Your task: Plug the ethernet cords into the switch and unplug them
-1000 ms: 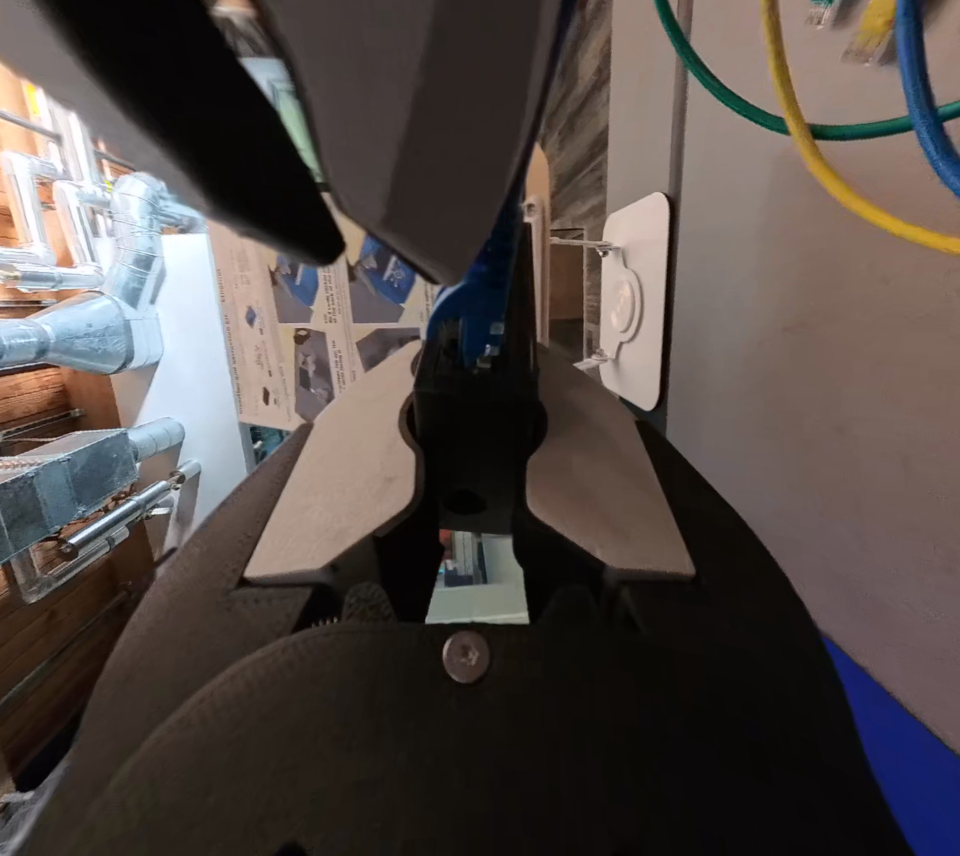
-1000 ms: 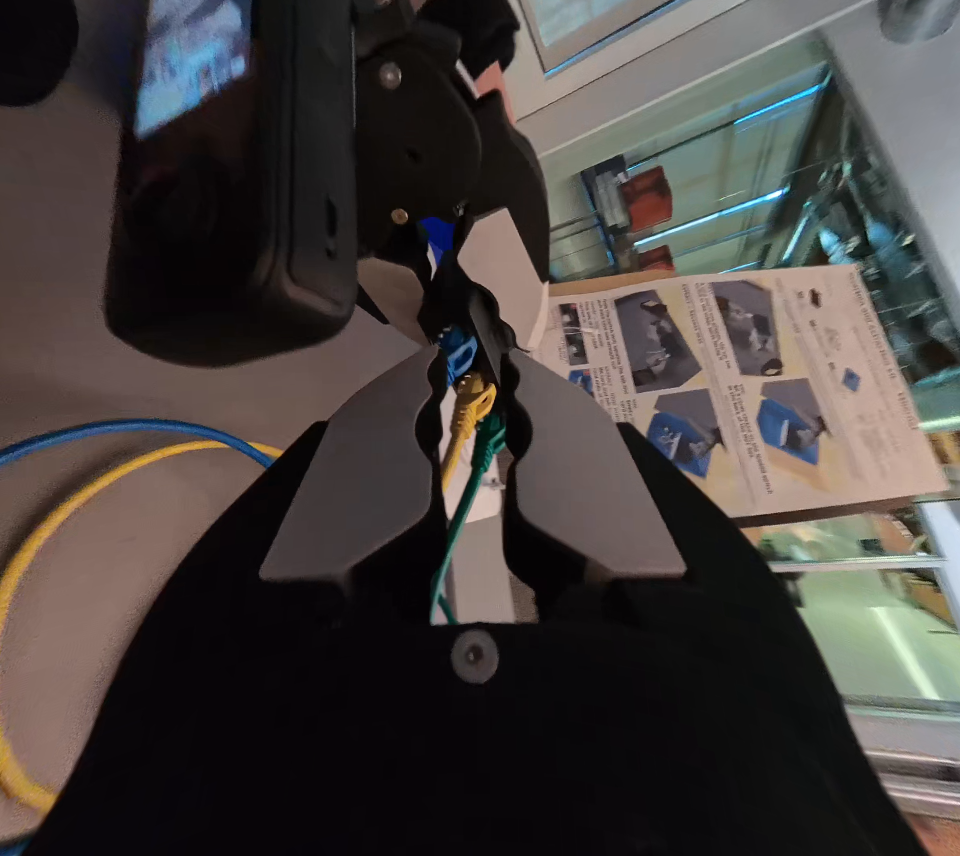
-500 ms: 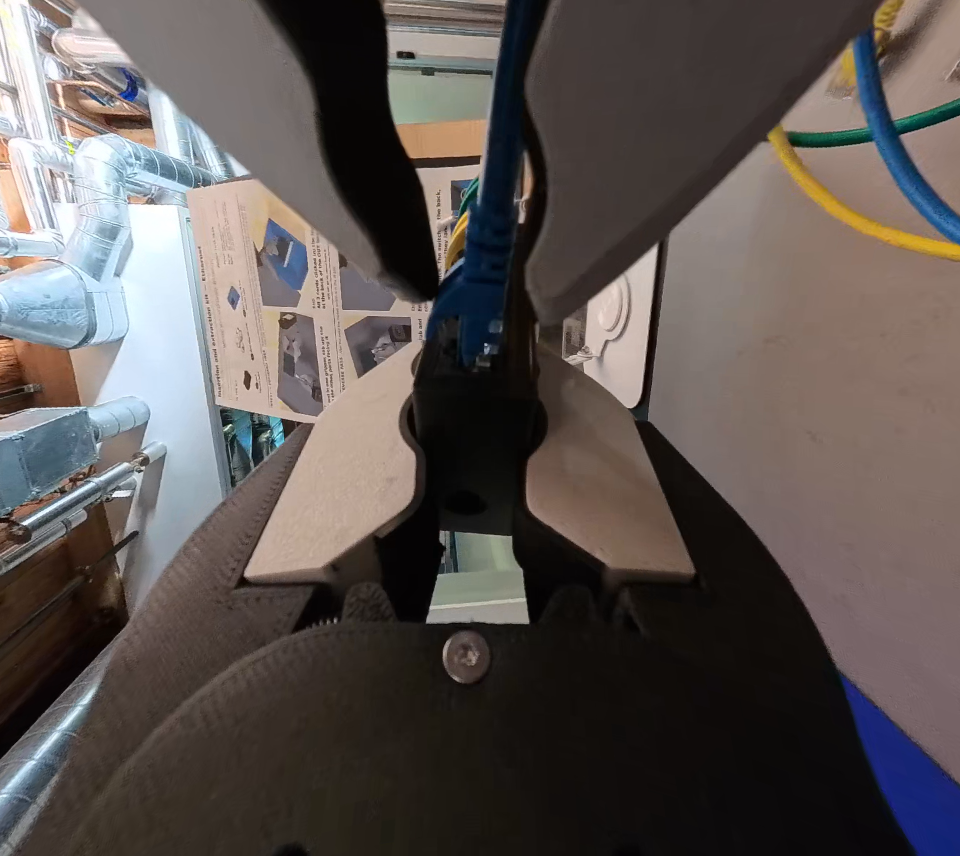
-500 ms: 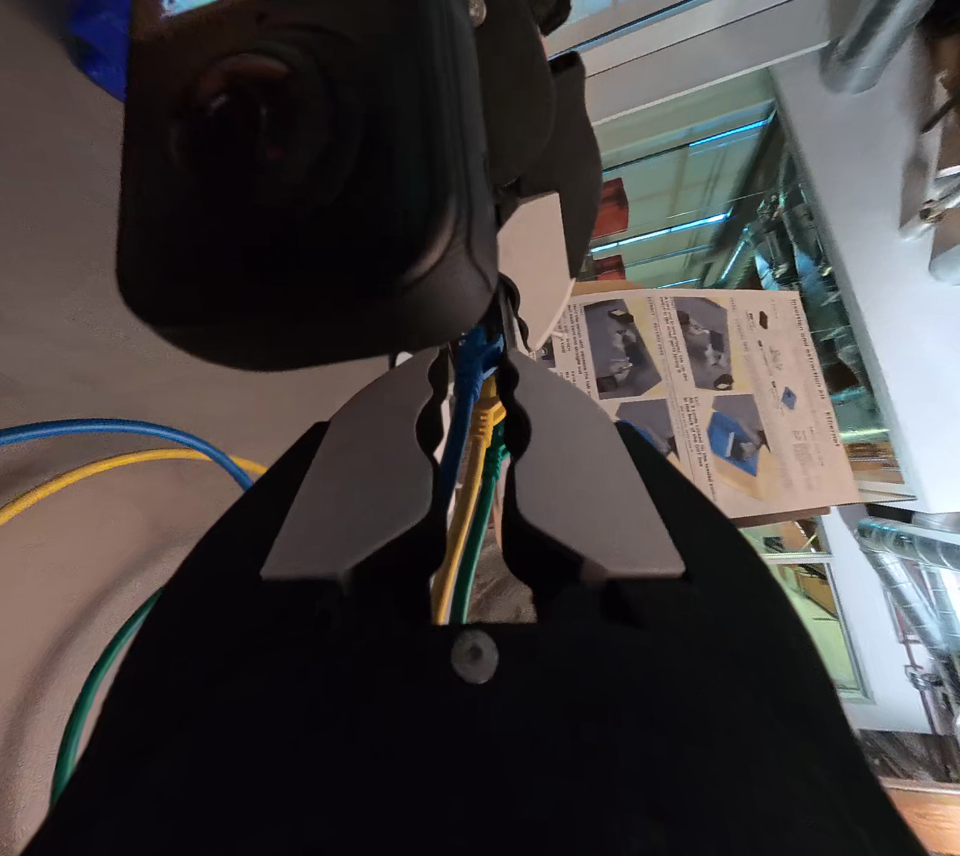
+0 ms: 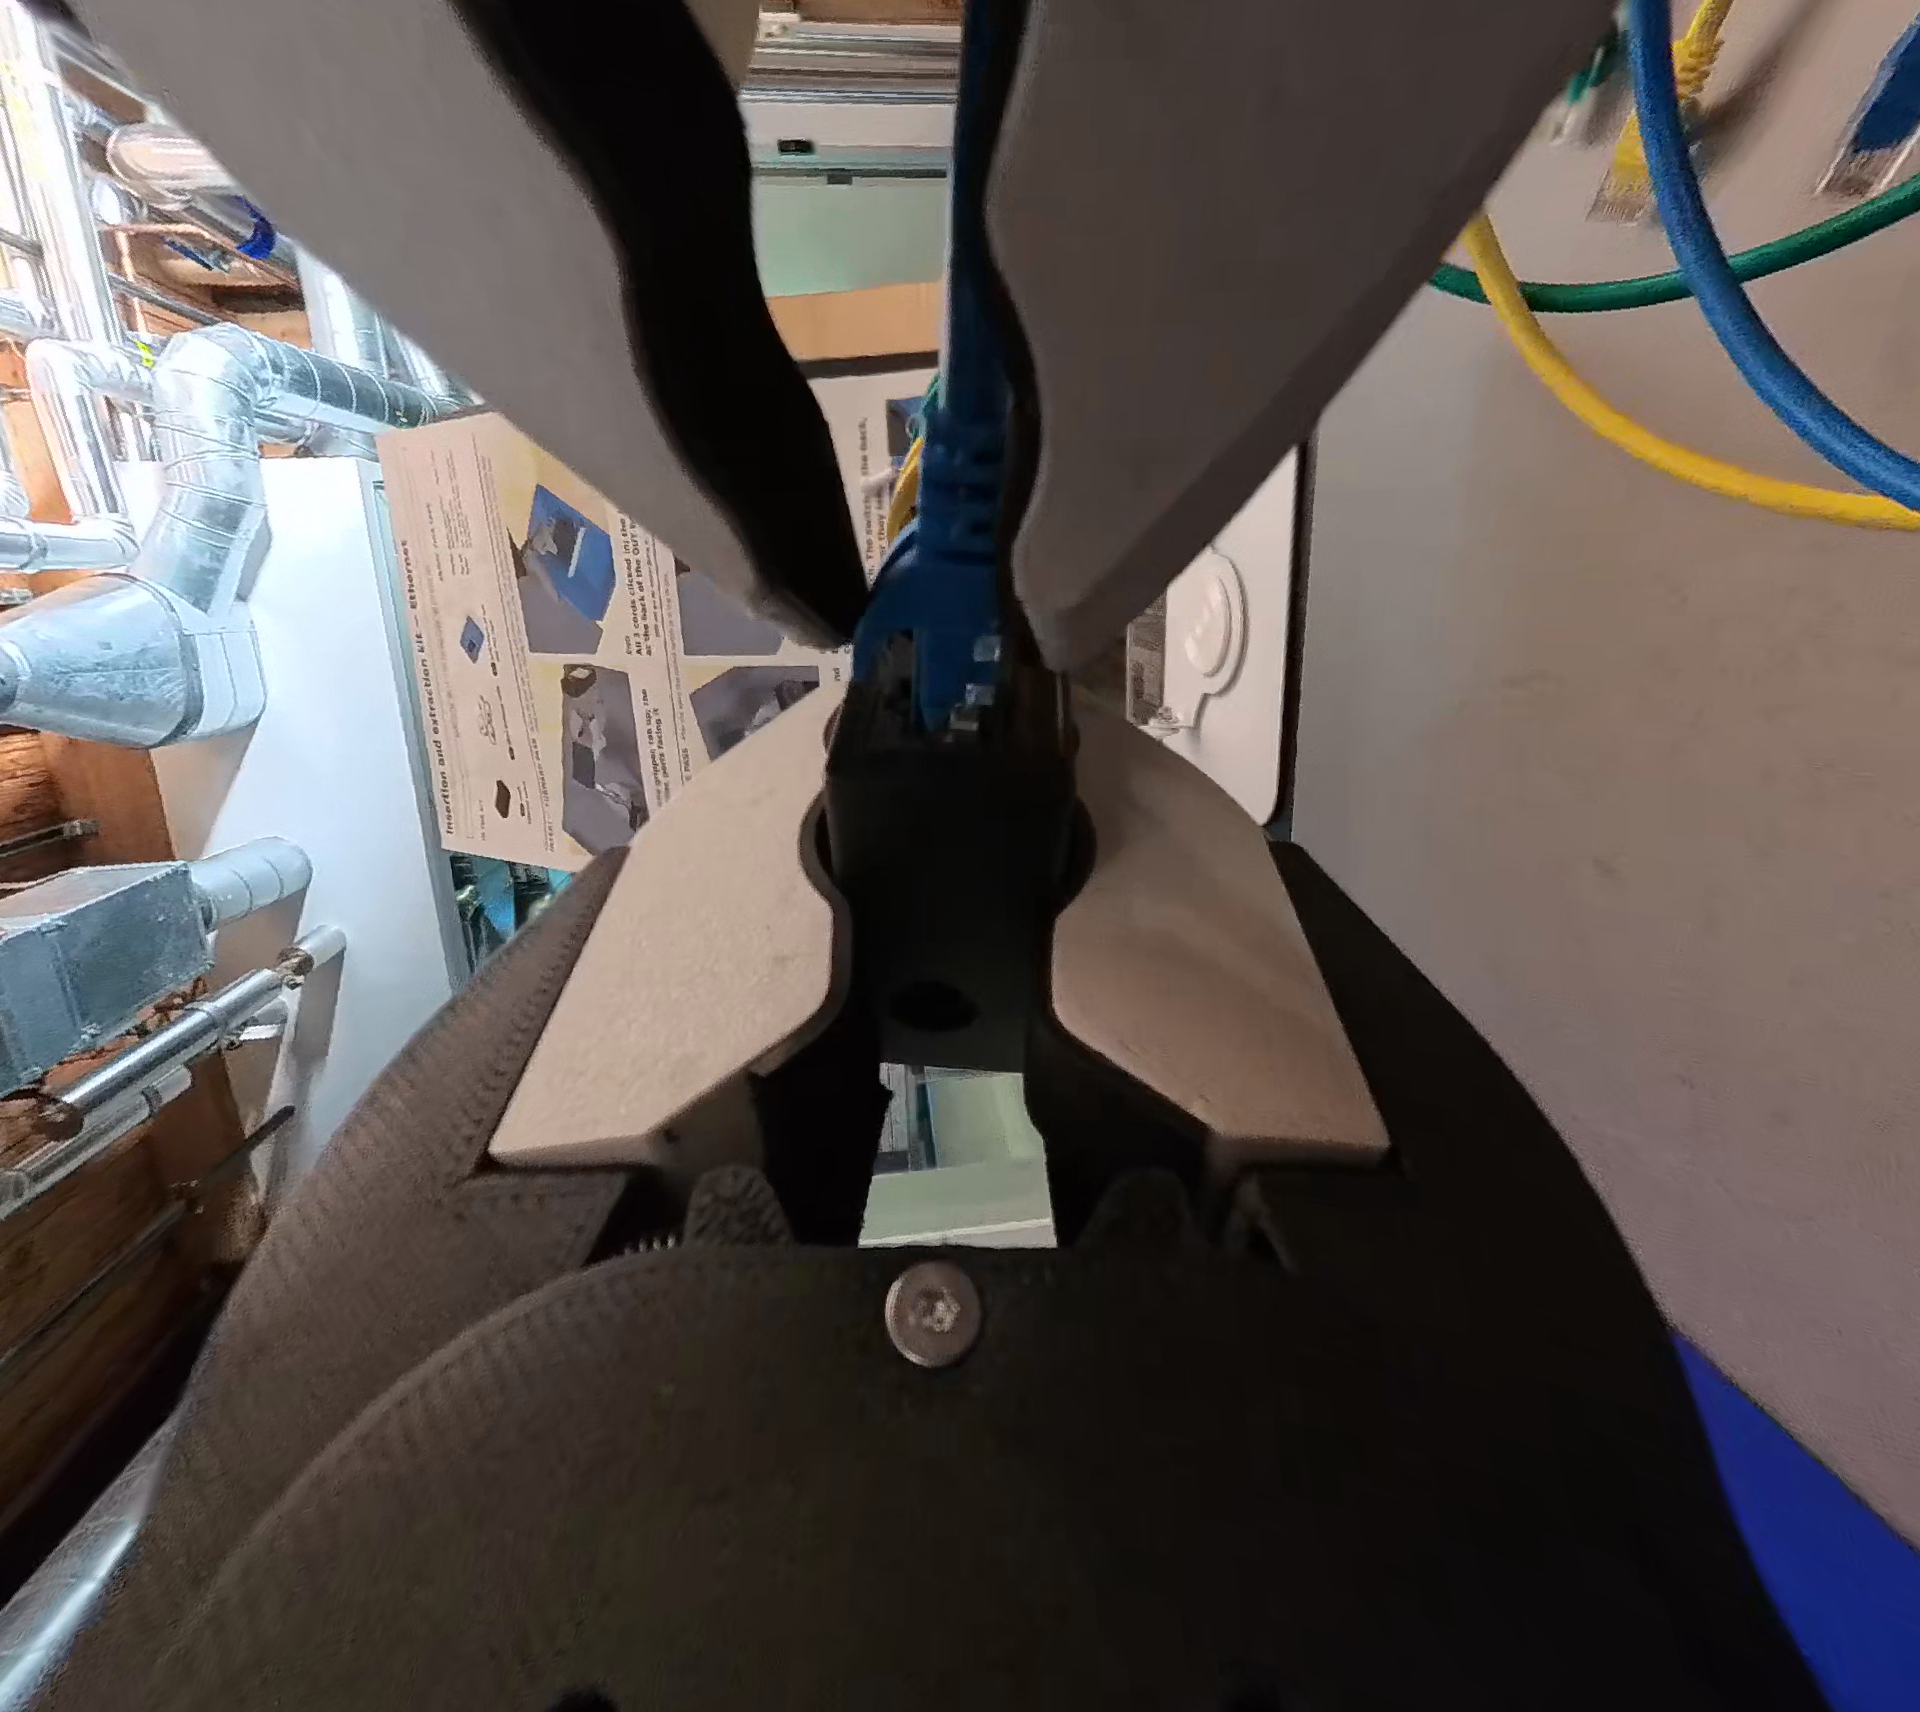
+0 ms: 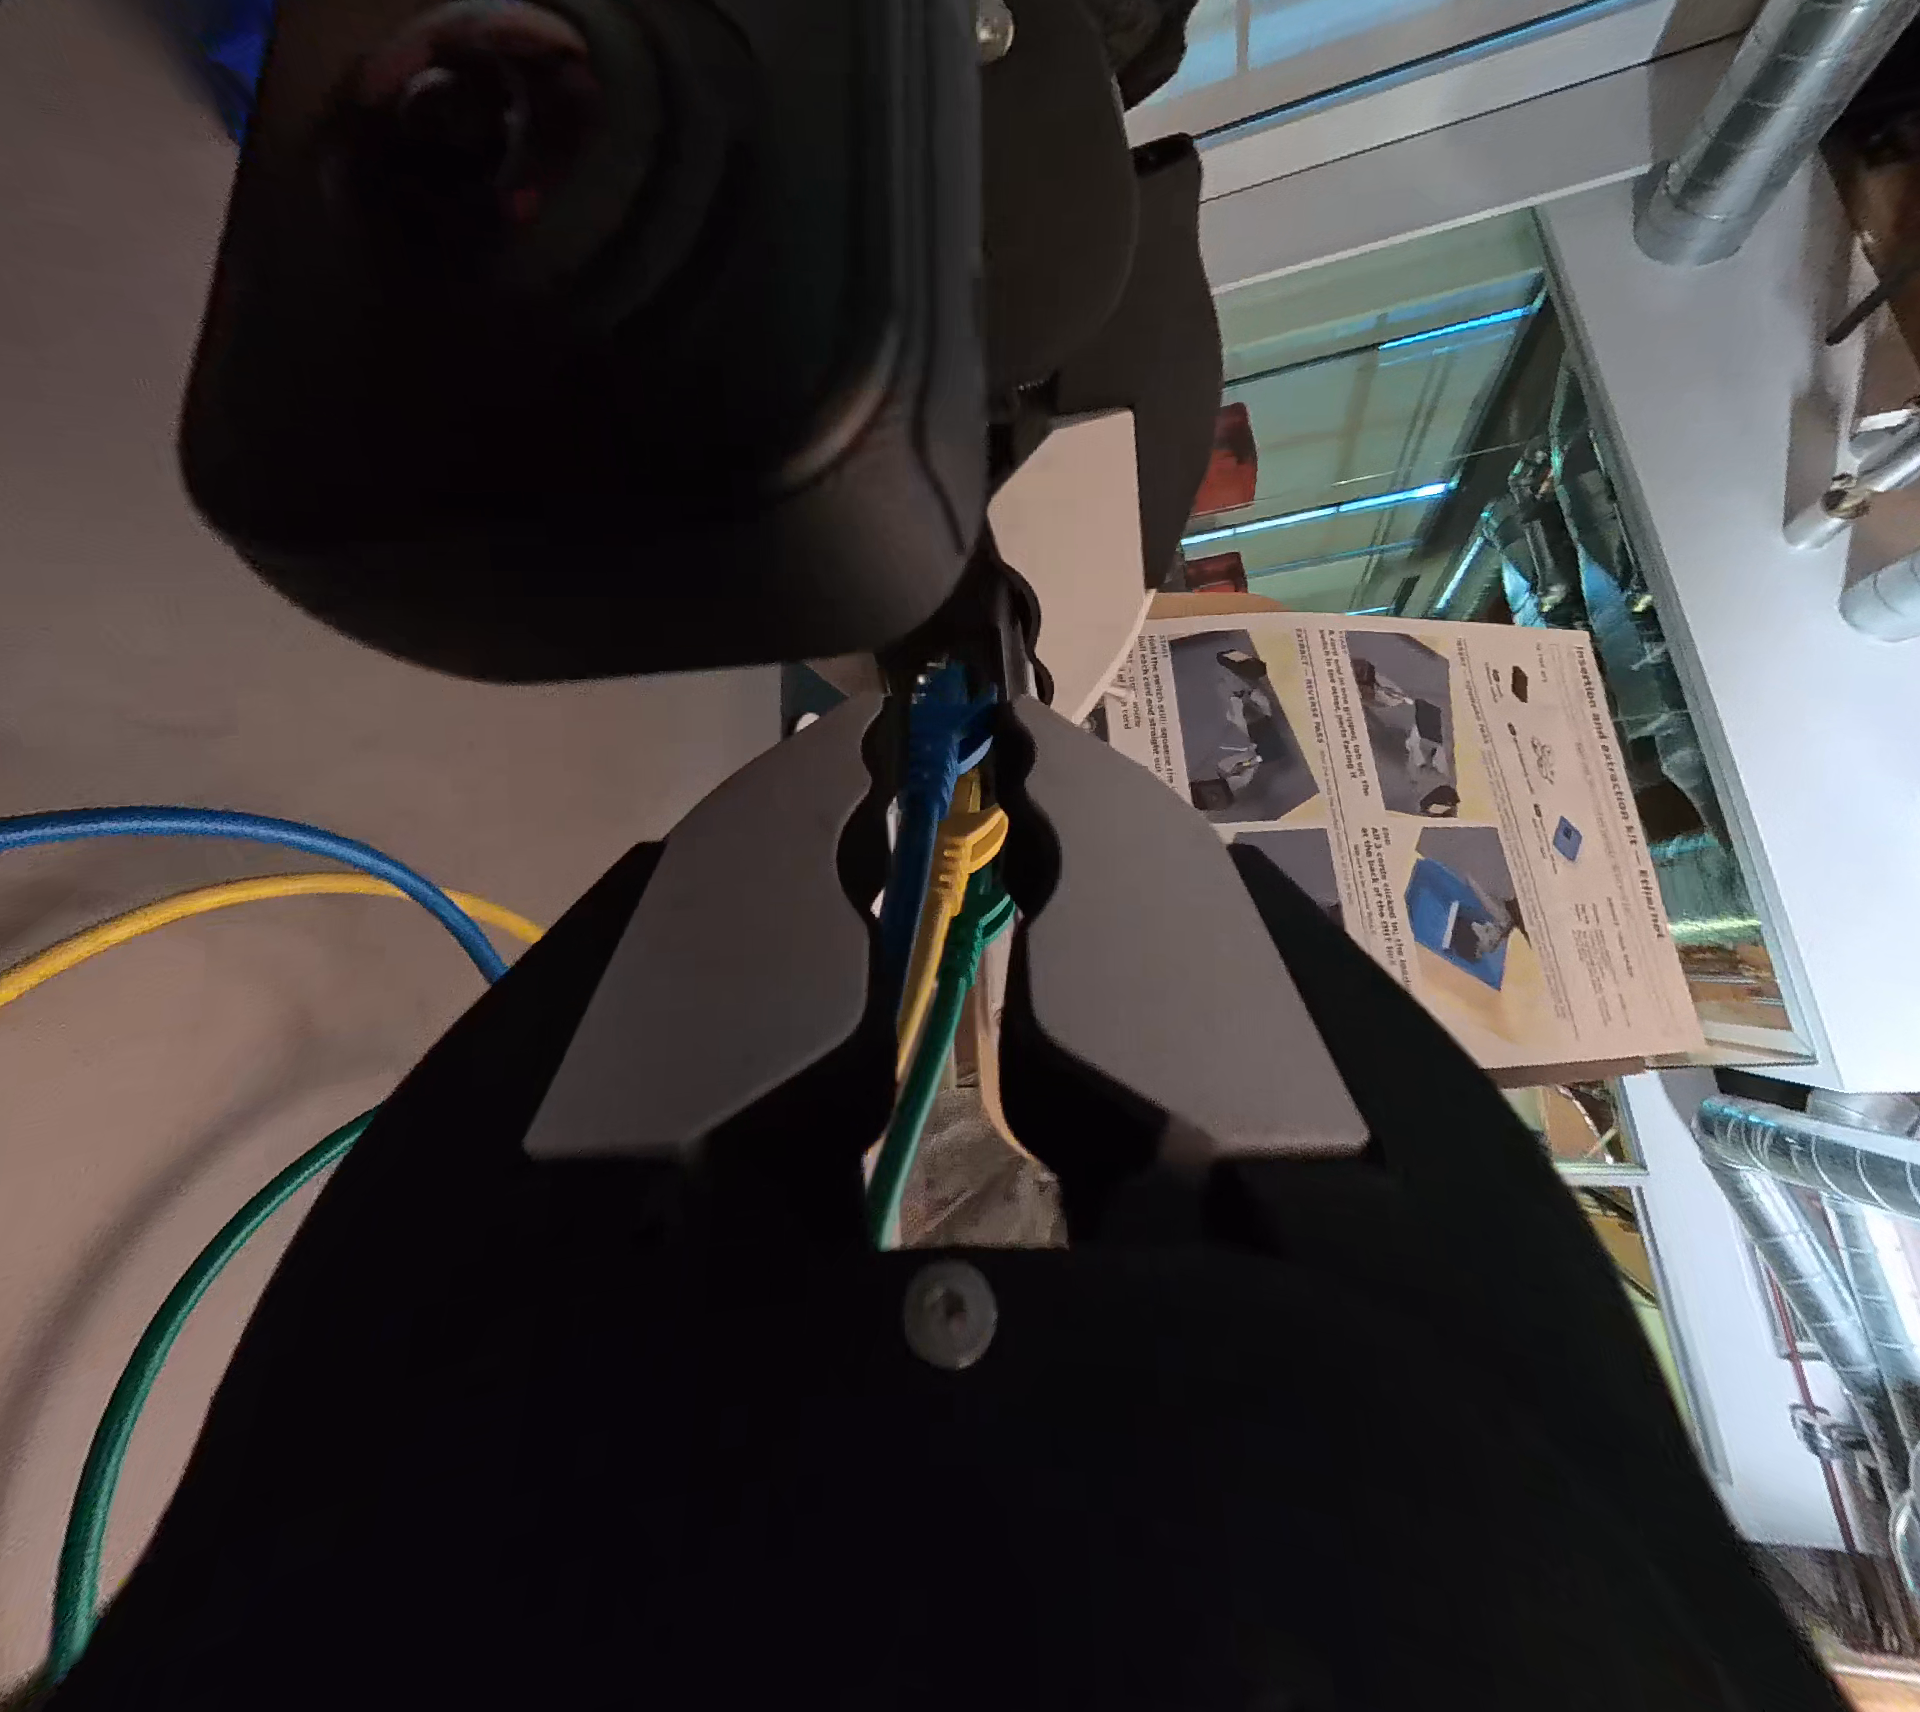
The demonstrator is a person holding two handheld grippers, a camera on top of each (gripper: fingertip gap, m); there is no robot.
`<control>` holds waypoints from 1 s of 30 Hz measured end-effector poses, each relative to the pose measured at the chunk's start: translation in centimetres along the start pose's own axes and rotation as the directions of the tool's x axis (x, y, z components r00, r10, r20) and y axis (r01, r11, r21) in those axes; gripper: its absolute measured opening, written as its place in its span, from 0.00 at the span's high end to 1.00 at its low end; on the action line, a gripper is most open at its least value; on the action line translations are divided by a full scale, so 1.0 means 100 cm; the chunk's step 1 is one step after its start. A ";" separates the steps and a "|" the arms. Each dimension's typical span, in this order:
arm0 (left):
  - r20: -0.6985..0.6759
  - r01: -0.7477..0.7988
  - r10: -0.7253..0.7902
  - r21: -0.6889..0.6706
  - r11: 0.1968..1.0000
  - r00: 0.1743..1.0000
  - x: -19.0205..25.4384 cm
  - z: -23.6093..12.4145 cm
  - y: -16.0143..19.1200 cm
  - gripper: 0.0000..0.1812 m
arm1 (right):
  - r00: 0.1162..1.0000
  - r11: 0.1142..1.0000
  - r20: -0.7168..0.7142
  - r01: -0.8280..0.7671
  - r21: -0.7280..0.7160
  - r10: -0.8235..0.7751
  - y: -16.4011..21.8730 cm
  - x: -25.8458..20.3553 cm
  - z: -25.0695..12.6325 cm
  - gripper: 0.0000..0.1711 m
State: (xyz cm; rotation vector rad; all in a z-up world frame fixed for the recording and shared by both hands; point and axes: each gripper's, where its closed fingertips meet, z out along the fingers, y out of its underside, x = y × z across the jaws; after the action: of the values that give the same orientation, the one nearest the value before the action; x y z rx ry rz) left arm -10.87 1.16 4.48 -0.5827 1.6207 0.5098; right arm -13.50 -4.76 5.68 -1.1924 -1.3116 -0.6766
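Observation:
My left gripper (image 5: pixel 951 727) is shut on the black switch (image 5: pixel 940 883) and holds it off the grey table (image 5: pixel 1558 935). A blue cord's plug (image 5: pixel 951 623) sits at the switch's port face. My right gripper (image 5: pixel 935 634) comes in from above, its jaws closed around that blue cord. In the right wrist view the right gripper (image 6: pixel 945 717) has the blue cord (image 6: pixel 920 831), a yellow cord (image 6: pixel 966 841) and a green cord (image 6: pixel 935 1039) running between its fingers toward the switch. The left gripper's camera body (image 6: pixel 582 260) hides the ports.
Free green (image 5: pixel 1579 93), yellow (image 5: pixel 1631 176) and blue (image 5: pixel 1870 145) plug ends lie on the table with their cords looped across it. A printed sheet (image 5: pixel 582 654) and a white stand (image 5: pixel 1236 654) are behind the switch. A blue mat (image 5: pixel 1818 1506) is at the table corner. One gripper's finger ends stand about 6 centimetres off the other's.
The right gripper has swung in over the switch and its fingers now straddle the blue cord at the plug. The left gripper keeps hold of the switch.

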 end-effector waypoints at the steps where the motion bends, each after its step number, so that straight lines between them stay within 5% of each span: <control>1: -0.010 -0.002 0.002 0.000 1.000 1.000 0.002 0.000 -0.002 0.83 | 1.000 1.000 0.017 -0.006 -0.007 0.006 0.001 -0.002 -0.001 0.89; 13: -0.048 -0.102 0.103 0.013 0.995 0.994 0.021 0.008 -0.012 0.83 | 0.980 0.994 0.194 -0.029 -0.107 0.049 0.017 -0.024 -0.005 0.90; 27: -0.184 -0.035 0.054 0.106 0.994 0.981 0.061 0.024 -0.028 0.82 | 0.929 0.979 0.361 -0.012 -0.203 0.086 0.038 -0.050 -0.011 0.90; 29: -0.092 -0.060 0.054 -0.056 0.997 0.994 0.046 0.037 0.007 0.83 | 0.815 0.979 0.562 -0.035 -0.200 0.144 0.034 -0.083 -0.025 0.90; 30: -0.097 -0.007 -0.006 -0.129 0.992 0.995 0.036 0.038 0.032 0.83 | 0.827 0.975 0.541 -0.035 -0.221 0.152 0.036 -0.082 -0.016 0.90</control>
State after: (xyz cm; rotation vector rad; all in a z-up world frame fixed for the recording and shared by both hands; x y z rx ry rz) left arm -10.33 5.69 0.42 -0.7132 1.6884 0.5984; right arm -11.26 -7.09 -2.85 -1.6967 -1.6770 -0.4021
